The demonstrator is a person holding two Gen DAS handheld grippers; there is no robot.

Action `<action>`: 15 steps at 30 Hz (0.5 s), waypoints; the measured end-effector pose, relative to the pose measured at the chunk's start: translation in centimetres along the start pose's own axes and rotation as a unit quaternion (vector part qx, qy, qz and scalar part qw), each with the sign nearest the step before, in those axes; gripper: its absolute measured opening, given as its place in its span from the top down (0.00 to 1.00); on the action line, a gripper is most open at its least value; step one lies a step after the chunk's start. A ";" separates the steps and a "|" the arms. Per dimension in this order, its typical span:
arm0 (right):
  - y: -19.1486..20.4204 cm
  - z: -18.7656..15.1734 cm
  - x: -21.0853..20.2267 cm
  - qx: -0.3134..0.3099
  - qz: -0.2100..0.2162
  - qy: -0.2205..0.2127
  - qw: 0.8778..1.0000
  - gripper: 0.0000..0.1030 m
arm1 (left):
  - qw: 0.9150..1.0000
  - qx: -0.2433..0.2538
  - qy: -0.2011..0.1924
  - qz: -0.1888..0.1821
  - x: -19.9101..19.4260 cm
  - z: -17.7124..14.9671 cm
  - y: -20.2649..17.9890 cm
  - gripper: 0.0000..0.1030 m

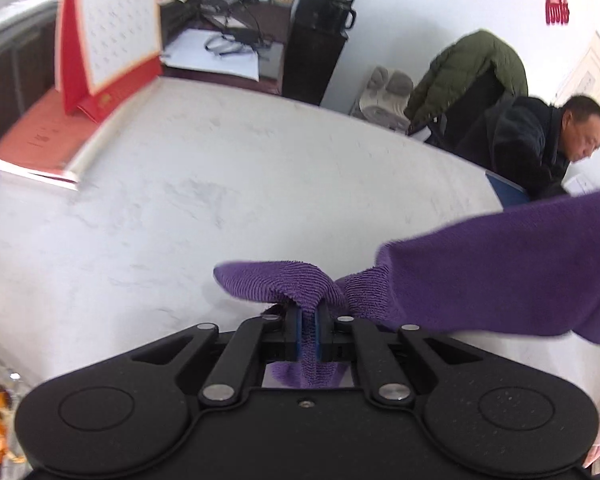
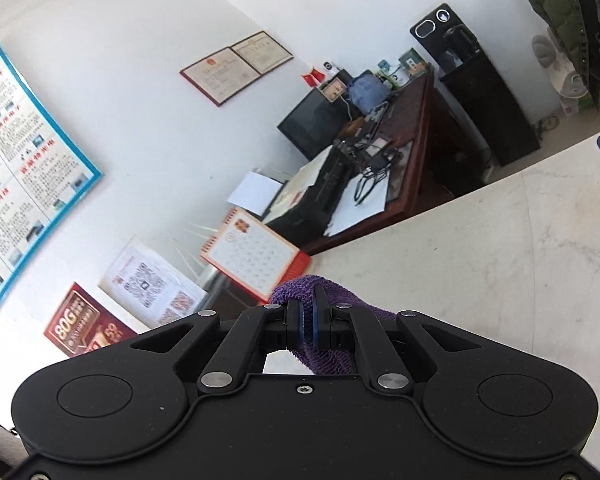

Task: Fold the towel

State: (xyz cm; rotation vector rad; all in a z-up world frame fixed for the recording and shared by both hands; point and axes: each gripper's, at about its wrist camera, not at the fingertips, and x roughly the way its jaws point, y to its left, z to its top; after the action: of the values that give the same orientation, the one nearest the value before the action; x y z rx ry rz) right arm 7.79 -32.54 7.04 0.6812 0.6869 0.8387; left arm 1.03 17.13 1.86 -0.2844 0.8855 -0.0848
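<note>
Aloft now: purple towel (image 1: 500,264) pinched in both claws, lifted off the white marble table (image 1: 220,184).

Left gripper (image 1: 308,320) clenched on a bunched corner, cloth sagging away rightward; right gripper (image 2: 309,320) clamped on another small tuft, tilted hard. Likely trouble: thin bites slipping under the towel's own weight, or uneven height skewing the fold. Farther off on the table, a red desk calendar (image 1: 112,28) and booklet; beyond, a cluttered desk, black water dispenser (image 1: 320,40), seated person (image 1: 540,140), posters on white walls.
</note>
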 end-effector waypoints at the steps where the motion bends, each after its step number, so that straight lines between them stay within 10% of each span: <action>1: -0.8 -0.1 0.0 0.002 -0.017 0.002 1.000 0.96 | 1.000 0.000 -0.006 0.002 -1.1 0.2 0.2 0.95; 11: -9.3 -1.2 -0.1 0.026 -0.190 0.021 0.981 0.96 | 0.992 0.001 0.085 0.093 5.8 -2.5 5.0 0.93; 15: -12.6 -1.7 -0.1 0.036 -0.258 0.028 0.965 0.91 | 0.988 0.010 0.086 0.125 5.3 -4.1 6.2 0.77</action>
State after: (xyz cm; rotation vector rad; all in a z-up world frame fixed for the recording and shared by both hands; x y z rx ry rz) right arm 11.83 -38.38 -3.55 0.5086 0.8999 0.3547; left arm 0.94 21.15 -6.36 -0.1475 1.0837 0.1160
